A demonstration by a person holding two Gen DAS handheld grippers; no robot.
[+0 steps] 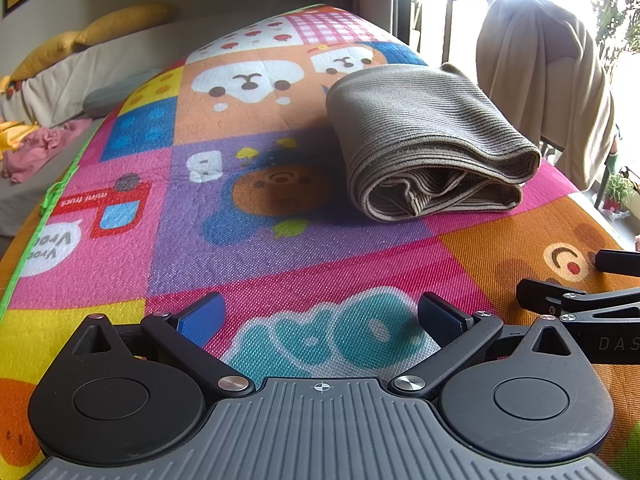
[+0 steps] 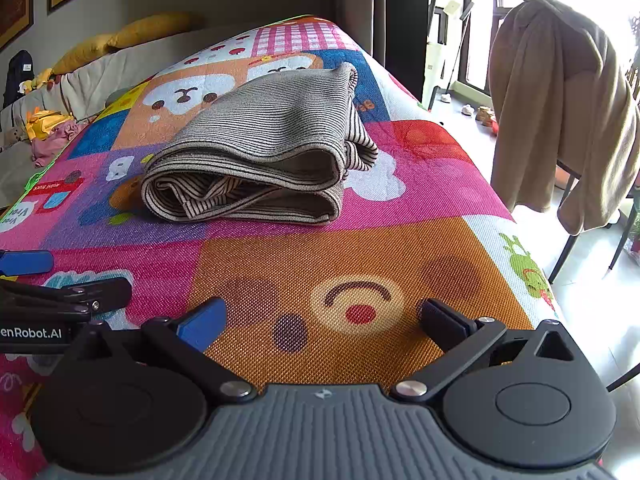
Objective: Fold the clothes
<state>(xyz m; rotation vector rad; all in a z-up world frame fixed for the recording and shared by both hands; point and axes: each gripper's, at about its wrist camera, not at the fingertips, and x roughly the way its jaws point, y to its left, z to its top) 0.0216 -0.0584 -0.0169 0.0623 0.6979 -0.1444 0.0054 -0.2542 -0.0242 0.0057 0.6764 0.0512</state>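
Observation:
A grey-brown striped garment (image 1: pixel 428 136) lies folded into a thick bundle on the colourful cartoon mat (image 1: pixel 240 248). In the right wrist view the same garment (image 2: pixel 256 152) sits ahead and left of centre on the mat (image 2: pixel 360 248). My left gripper (image 1: pixel 320 320) is open, low over the mat, well short of the bundle, with nothing between its blue-padded fingers. My right gripper (image 2: pixel 320 320) is open too, over an orange patch, apart from the garment. Each gripper shows at the edge of the other's view: the right gripper (image 1: pixel 580 284), the left gripper (image 2: pixel 56 276).
A beige garment (image 2: pixel 560 112) hangs over a chair by the bright window at right. A sofa with yellow cushions (image 1: pixel 100 36) and pink clothes (image 1: pixel 36 152) lies to the left. The mat's right edge (image 2: pixel 532 272) drops to the floor.

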